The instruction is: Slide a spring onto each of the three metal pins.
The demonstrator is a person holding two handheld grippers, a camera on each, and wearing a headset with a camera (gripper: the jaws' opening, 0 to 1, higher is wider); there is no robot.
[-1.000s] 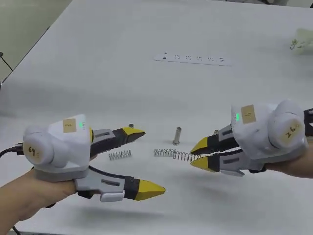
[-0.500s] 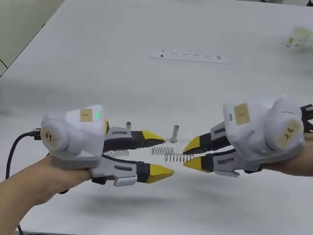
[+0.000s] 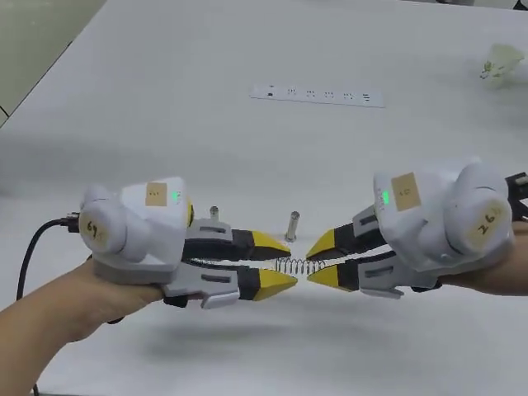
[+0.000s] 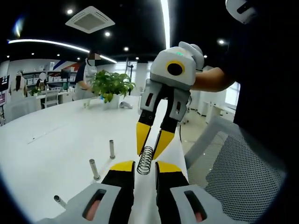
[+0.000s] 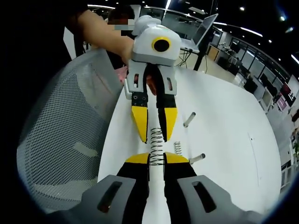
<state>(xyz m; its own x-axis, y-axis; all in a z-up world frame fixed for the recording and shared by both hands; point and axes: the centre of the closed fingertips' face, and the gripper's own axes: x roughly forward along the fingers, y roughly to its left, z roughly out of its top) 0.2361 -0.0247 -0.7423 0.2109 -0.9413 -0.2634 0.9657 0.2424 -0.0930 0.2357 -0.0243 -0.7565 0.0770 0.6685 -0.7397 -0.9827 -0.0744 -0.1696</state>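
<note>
A long steel spring [image 3: 294,265] hangs level above the white table [image 3: 247,148] between the two grippers. My right gripper [image 3: 318,260] is shut on its right end. My left gripper [image 3: 280,261] has its yellow tips pinched on the left end. In the left gripper view the spring [image 4: 145,160] runs from my left gripper [image 4: 145,167] up to the right gripper [image 4: 152,142]. In the right gripper view the spring [image 5: 156,144] joins my right gripper [image 5: 156,159] to the left gripper [image 5: 155,126]. Two upright metal pins [image 3: 294,224] [image 3: 214,213] stand behind. Three pins [image 4: 112,149] [image 4: 94,169] [image 4: 60,201] show beside the left jaws.
A white power strip [image 3: 318,95] lies far back on the table. A short loose spring [image 5: 177,147] rests on the table between two pins [image 5: 188,119] [image 5: 196,158]. A mesh chair [image 5: 60,135] stands off the table's near edge. A potted plant [image 4: 111,86] sits at the far end.
My left gripper has moved right to the spring's free end and narrowed from wide open to pinched on it. The right gripper has held the spring nearly still.
</note>
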